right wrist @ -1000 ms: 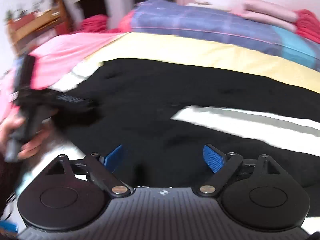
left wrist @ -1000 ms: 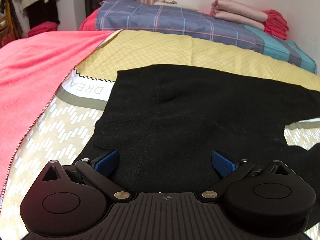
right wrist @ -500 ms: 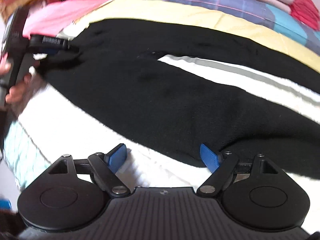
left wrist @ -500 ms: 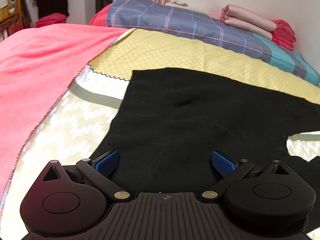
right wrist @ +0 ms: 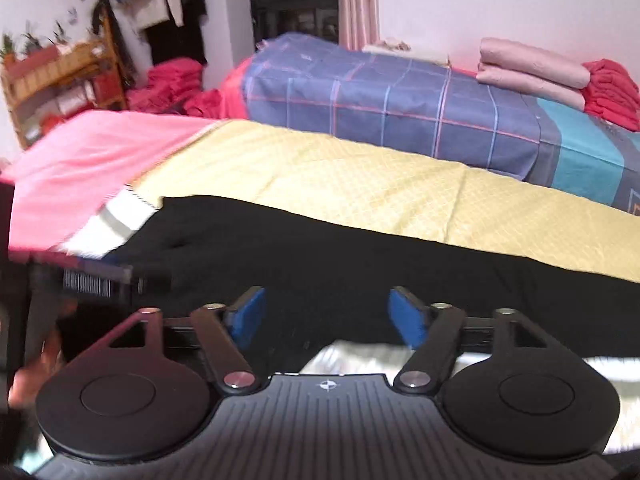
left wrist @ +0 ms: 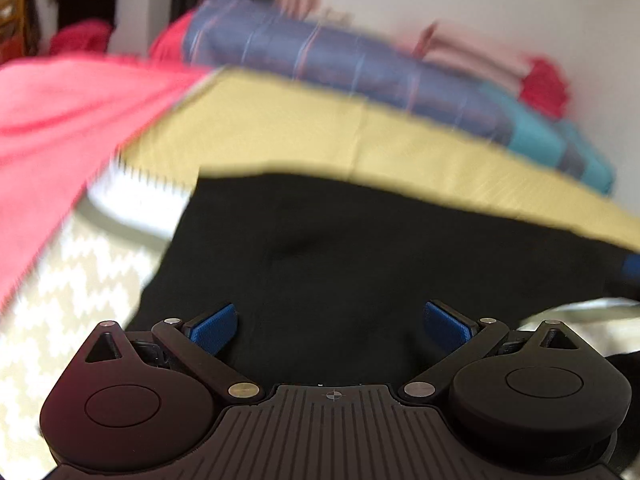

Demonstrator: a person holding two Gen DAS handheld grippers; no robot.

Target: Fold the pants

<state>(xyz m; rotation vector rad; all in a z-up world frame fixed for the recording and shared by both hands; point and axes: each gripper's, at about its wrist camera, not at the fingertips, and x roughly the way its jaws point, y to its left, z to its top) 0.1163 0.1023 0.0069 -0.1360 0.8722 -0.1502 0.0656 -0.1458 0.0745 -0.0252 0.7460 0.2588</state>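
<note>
So the bed (right wrist: 360, 184) looks the same, yellow cover far, pink blanket (right wrist: 92, 152) on the left, but the pants (right wrist: 360, 264) have changed a lot: half a second back the right view showed two legs with a white gap between, now it's one black band across the near side, so I'd guess the first lengthwise fold is pretty much on. Left view went blurry, that hand is swinging. Left gripper (left wrist: 332, 326) and right gripper (right wrist: 326, 314) both gape wide, nothing pinched, just hovering over the cloth.

bed (right wrist: 360, 184), black pants (right wrist: 360, 264), pink blanket (right wrist: 92, 152)
</note>
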